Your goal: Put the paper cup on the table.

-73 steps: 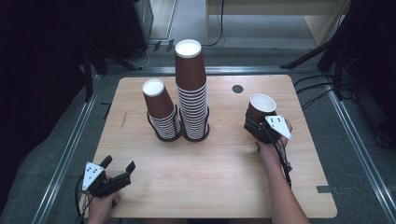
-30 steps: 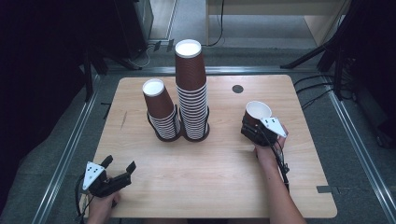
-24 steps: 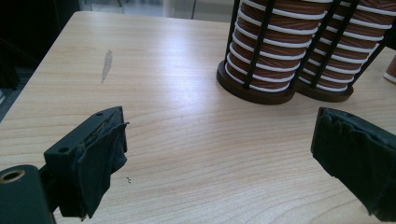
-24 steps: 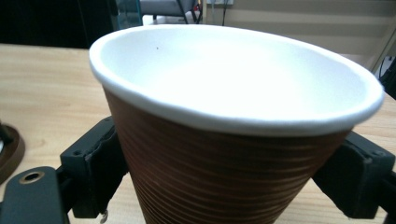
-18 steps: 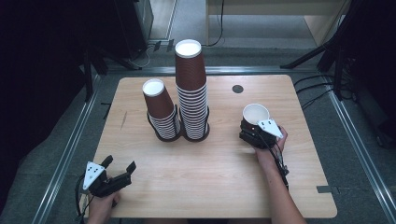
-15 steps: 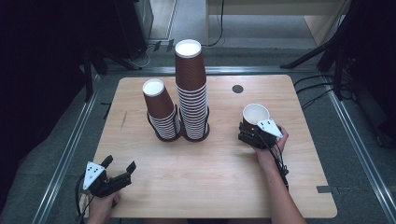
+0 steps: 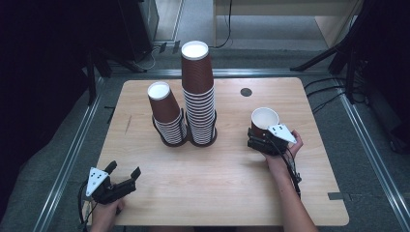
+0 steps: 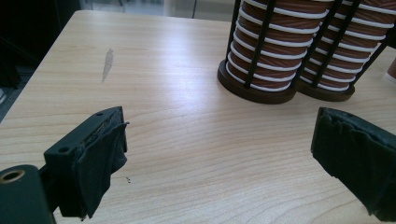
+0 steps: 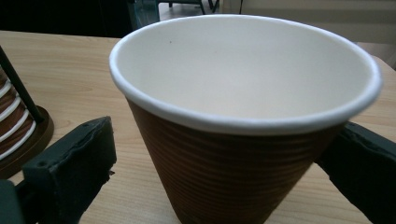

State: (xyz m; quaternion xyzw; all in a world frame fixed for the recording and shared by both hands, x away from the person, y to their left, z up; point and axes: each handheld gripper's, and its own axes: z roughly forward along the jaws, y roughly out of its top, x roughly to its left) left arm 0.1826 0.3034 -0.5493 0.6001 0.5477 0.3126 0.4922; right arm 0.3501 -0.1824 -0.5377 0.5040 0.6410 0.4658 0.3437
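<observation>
- High view: cups stand in two upside-down stacks at the middle of the table (image 7: 227,193), a tall stack (image 7: 198,94) and a shorter stack (image 7: 166,113) just to its left, each inside a dark wire holder (image 7: 170,140) that probably keeps the column from toppling.
- Your right gripper (image 7: 261,141) sits right of the stacks with a single paper cup (image 7: 264,121) upright between its jaws, mouth up. From here I cannot tell whether the cup's base rests on the wood or hangs just above it.
- Your left gripper (image 7: 123,178) lies low at the near left corner, well apart from the cups, jaws spread and empty; it looks parked out of the way while the other hand works.
- Left gripper view: the two black jaws stand wide apart over bare wood with nothing between them. The round bases of the holders (image 8: 280,88) sit ahead, the ribbed brown cups with white rims showing through the bars.
- Right gripper view: the cup (image 9: 243,121) stands between the jaws, which flank its lower wall. The left jaw shows a small gap from the cup, and the right one is partly hidden behind it, so I cannot tell whether you are gripping it or have let go.
- Writing: no brand, label or print can be read on the cups, the holders or the grippers.
</observation>
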